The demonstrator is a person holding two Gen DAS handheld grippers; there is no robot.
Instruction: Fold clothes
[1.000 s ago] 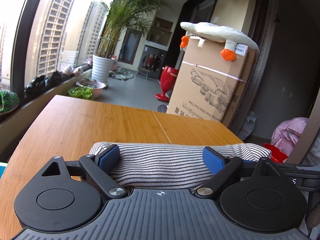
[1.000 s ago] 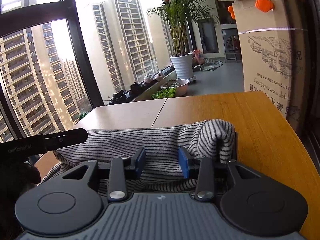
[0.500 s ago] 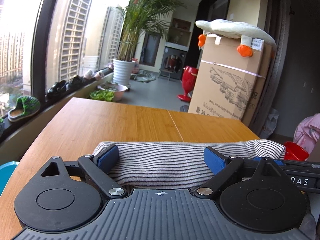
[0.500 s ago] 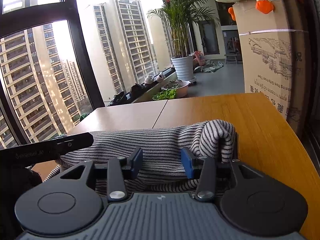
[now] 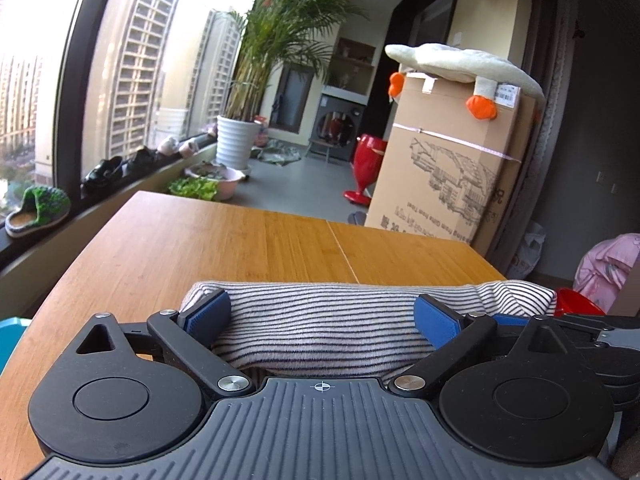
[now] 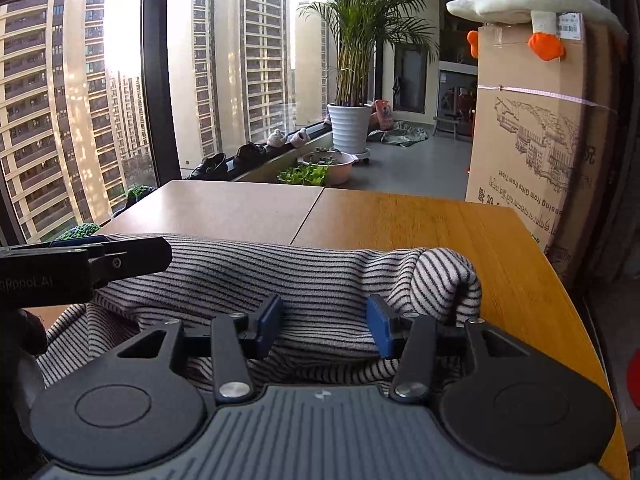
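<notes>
- I see one left tool [image 5: 322, 316], in the lower half of its own view, jaws wide apart and opening, the striped garment [image 5: 320, 320] lying between the blue pads [image 5: 210, 312] without being pinched.
- In the right view that same left tool [image 6: 132, 256] pokes in from the left edge, resting over the cloth's left end.
- One striped garment [image 6: 320, 280] sits in the lower middle of both views, on the near part of the wooden surface [image 5: 240, 240]. It is already gathered into a long roll, its right end bunched into a rounded hump.
- I judge it light, soft and floppy. It will sag and unroll if lifted by one point, though the knit should not slip from rubber pads. I would pinch it at the two ends of the roll, through all layers, not at the slack middle.
- One right tool [image 6: 326, 320], low centre of its view, has its jaws partly apart and opening. Cloth lies between them, but the pads do not press it.
- Count: one garment, two tools, one surface.
- Far right, one cardboard box [image 6: 540, 140] carries one plush toy [image 6: 532, 4].
</notes>
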